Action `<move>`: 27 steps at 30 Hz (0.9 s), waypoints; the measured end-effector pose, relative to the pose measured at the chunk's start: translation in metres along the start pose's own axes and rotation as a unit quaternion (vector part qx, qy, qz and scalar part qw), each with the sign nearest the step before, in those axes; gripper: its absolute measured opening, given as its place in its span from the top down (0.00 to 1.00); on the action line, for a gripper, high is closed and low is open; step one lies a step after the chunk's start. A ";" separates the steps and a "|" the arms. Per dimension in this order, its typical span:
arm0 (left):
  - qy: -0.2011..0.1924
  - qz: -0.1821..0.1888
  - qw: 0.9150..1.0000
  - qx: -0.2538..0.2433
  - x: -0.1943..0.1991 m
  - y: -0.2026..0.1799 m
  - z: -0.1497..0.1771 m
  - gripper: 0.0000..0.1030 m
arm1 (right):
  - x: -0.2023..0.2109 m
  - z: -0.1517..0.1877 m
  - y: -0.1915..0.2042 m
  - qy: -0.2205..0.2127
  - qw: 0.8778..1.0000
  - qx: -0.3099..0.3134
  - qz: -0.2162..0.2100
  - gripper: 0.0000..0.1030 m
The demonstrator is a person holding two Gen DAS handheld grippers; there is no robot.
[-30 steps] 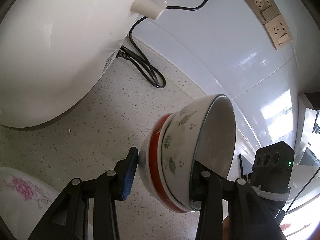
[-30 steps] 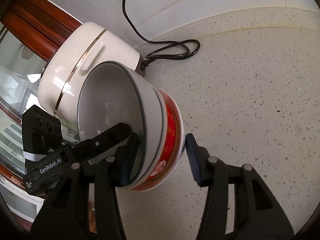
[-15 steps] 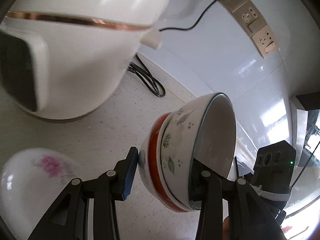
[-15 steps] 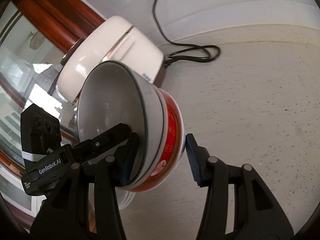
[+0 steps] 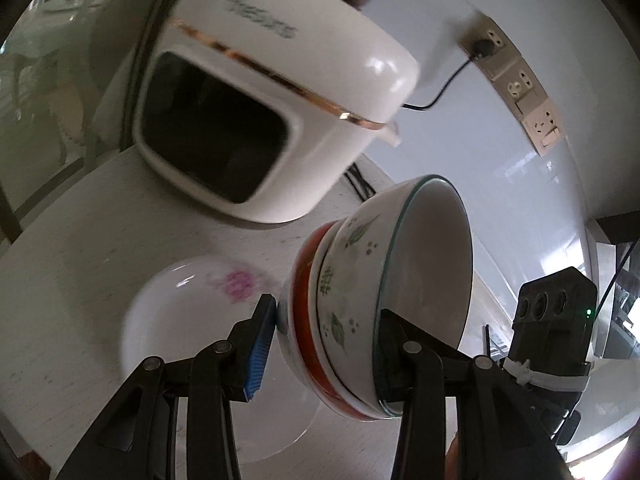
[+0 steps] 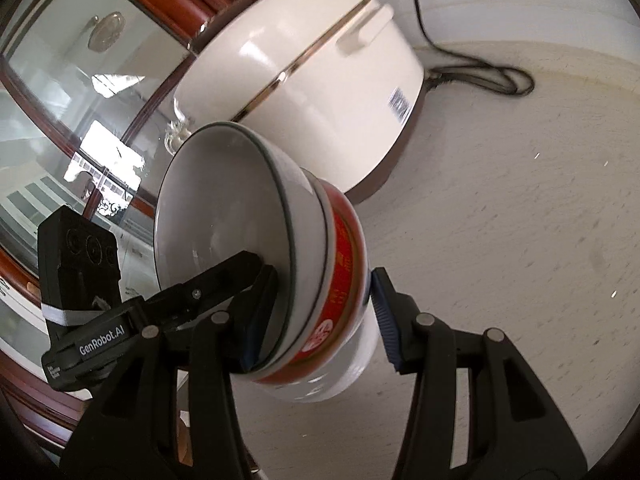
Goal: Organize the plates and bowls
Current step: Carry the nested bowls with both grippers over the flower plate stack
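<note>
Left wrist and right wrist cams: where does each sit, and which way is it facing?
Left wrist: on the left gripper, looking along its jaws past the bowl stack to the rice cooker, flowered plate and wall sockets; the other tool's camera housing shows at right.
Right wrist: on the right gripper, facing the stack, the cooker's side and a glass cabinet; the other housing shows at left.
Shared: stack, cooker, each other's housing.

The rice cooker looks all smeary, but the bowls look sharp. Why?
Left wrist view: the rice cooker and flowered plate are motion-blurred, while the stacked bowls look crisp. Right wrist view: same, cooker streaky, bowls sharp.
</note>
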State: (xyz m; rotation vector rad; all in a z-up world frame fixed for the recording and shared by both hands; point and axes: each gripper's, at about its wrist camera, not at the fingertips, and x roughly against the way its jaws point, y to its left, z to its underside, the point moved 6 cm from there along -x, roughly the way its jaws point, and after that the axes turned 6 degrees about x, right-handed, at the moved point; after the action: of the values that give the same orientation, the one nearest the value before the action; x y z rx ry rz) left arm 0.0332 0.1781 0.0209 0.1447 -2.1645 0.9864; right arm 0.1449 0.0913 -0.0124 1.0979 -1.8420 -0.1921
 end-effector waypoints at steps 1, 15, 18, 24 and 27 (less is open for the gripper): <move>0.002 -0.002 1.000 0.005 0.002 0.005 0.002 0.58 | -0.003 0.002 0.002 0.006 1.000 -0.002 0.000 0.49; 0.023 -0.021 0.999 0.037 0.005 0.045 -0.001 0.58 | -0.047 0.015 0.017 0.055 0.998 -0.015 0.008 0.50; 0.024 -0.015 0.999 0.036 0.002 0.049 0.002 0.58 | -0.049 0.018 0.019 0.053 0.998 -0.011 0.010 0.50; 0.029 -0.009 0.999 0.029 0.001 0.050 0.001 0.55 | -0.045 0.025 0.020 0.050 0.999 -0.010 0.009 0.49; 0.023 -0.013 1.000 0.016 0.004 0.048 0.002 0.50 | -0.042 0.025 0.020 0.045 0.999 -0.002 0.011 0.46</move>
State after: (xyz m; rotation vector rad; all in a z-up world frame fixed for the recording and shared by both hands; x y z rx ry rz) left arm 0.0105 0.2112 -0.0063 0.1639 -2.1012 1.0003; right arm 0.1190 0.1265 -0.0421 1.0656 -1.7724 -0.1317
